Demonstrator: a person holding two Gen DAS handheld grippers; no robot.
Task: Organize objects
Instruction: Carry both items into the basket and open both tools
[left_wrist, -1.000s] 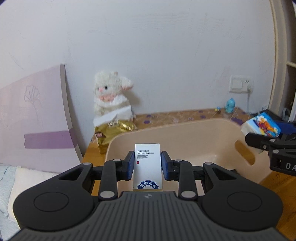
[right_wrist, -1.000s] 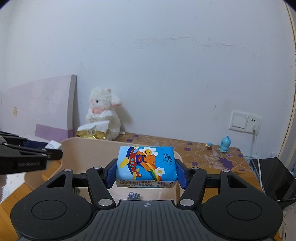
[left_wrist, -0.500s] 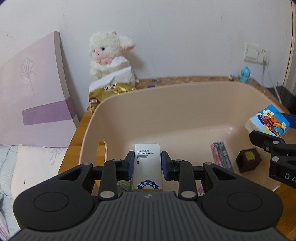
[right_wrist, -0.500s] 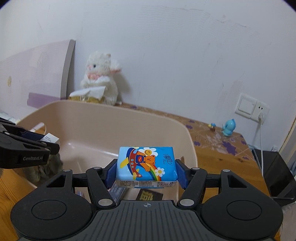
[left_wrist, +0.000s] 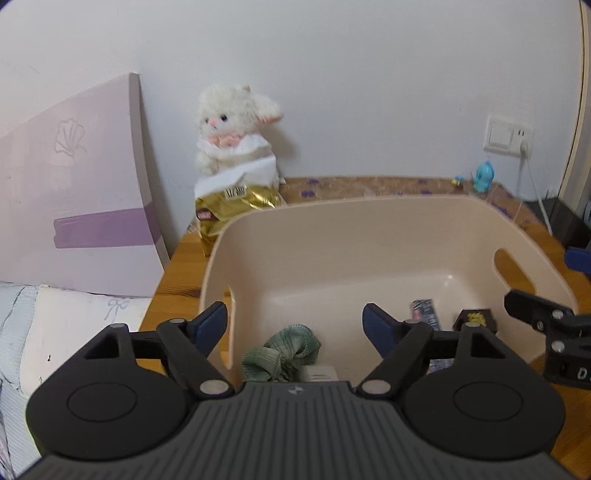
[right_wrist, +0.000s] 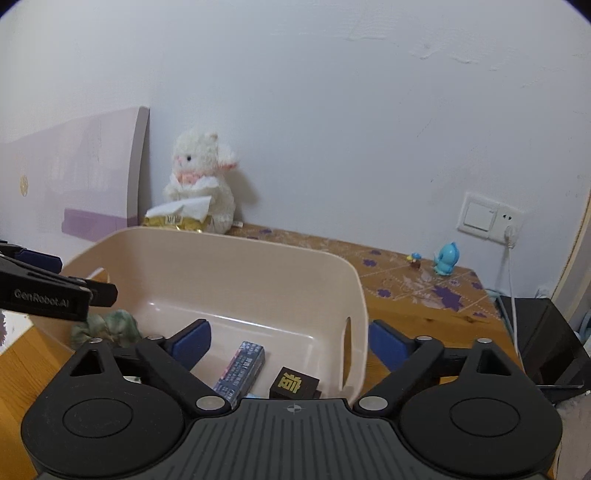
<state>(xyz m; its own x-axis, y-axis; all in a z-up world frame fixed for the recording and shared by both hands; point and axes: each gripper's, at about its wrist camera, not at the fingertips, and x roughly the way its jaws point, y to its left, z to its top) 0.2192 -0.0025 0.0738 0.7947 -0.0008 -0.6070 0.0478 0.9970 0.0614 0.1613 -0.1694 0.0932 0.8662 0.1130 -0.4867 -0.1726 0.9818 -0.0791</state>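
A beige plastic bin (left_wrist: 332, 236) (right_wrist: 229, 266) stands on the wooden table. Inside it lie a green cloth (left_wrist: 284, 350) (right_wrist: 110, 325), a white box (left_wrist: 321, 373), a long dark patterned pack (left_wrist: 424, 314) (right_wrist: 243, 367) and a small black box with gold print (left_wrist: 474, 319) (right_wrist: 293, 382). My left gripper (left_wrist: 295, 323) is open and empty above the bin's near left side. My right gripper (right_wrist: 288, 341) is open and empty above the bin's right end. The blue tissue pack is hidden from both views.
A white plush lamb (left_wrist: 232, 125) (right_wrist: 201, 177) sits behind a gold snack bag (left_wrist: 232, 210) at the back left against the wall. A purple headboard (left_wrist: 74, 184) stands left. A blue figurine (left_wrist: 484, 177) (right_wrist: 445, 258), wall socket (right_wrist: 489, 218) and a black box (right_wrist: 543, 332) are at right.
Both grippers have opened: the left let go of the white box and the right let go of the blue tissue pack, both over the bin.
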